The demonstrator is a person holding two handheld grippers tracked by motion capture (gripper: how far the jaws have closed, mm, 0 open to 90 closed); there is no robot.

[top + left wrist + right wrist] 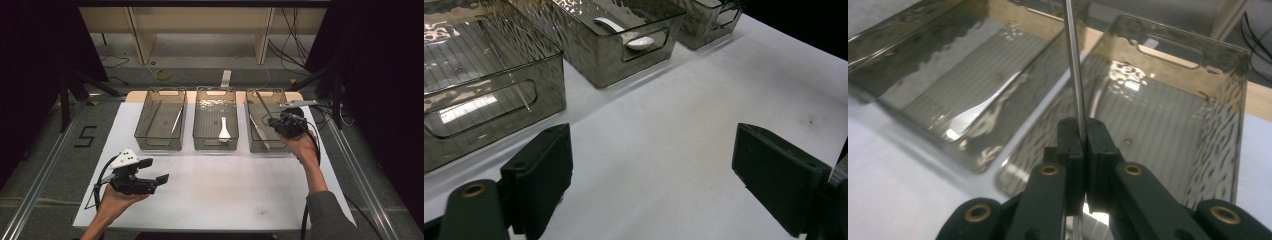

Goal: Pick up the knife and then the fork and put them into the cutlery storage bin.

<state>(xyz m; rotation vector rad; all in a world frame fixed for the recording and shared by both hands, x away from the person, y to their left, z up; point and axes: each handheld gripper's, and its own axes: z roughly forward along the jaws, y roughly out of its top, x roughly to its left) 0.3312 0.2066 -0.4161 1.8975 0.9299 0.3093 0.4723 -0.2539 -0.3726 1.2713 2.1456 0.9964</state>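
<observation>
Cutlery sorting into three smoky transparent bins looked well advanced at this moment, judging by how things lay. The right gripper (280, 121) was clamped tight on a thin metal utensil (1074, 65), its jaws pressed together around the slim shaft, which ran up out of them in the right gripper view; which kind of utensil it was could not be told, since the working end was not clear. In the high view that gripper hung over the right bin (257, 146), so the piece seemed on its way in, not yet released. A flat metal piece (259, 133) already lay slanted in that same bin. The middle bin (215, 145) held a white spoon (224, 130), and the left bin (159, 144) held a slim metal stick-like item (176, 120) leaning along its right side. The left gripper (159, 171) hovered over the bare white table (225, 195) near the front left, well apart from the bins, its jaws spread wide with nothing between them, as the left gripper view made plain. No loose cutlery was visible on the tabletop, so the held utensil appeared to be the last piece; what remained was probably lowering it into the right bin and letting go.
</observation>
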